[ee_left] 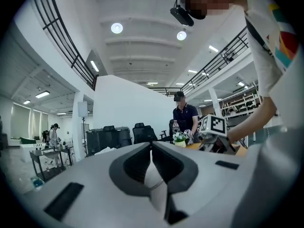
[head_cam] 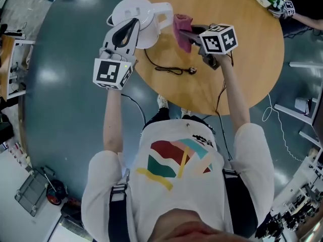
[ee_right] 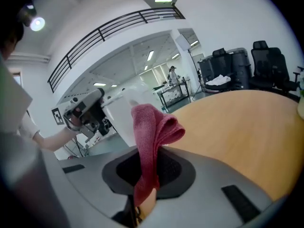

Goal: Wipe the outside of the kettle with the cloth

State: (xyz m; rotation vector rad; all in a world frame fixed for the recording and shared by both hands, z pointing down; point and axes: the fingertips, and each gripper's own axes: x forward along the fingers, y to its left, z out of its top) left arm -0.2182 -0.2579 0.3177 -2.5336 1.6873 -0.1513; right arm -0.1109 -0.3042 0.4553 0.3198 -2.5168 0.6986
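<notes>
Clenched in right gripper (head_cam: 187, 33) fingers: pink cloth (head_cam: 182, 30), just beside handle of white kettle (head_cam: 144, 14) at counter (head_cam: 237, 79) left edge. Fingers of left gripper (head_cam: 133, 23) pressed together, empty, over kettle's top.

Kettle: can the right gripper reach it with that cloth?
Probably yes. The cloth held in the right gripper sits right beside the handle of the kettle, with nothing between them.

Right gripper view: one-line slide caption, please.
Right gripper shut on a red cloth, close to the white kettle, over the wooden table.
</notes>
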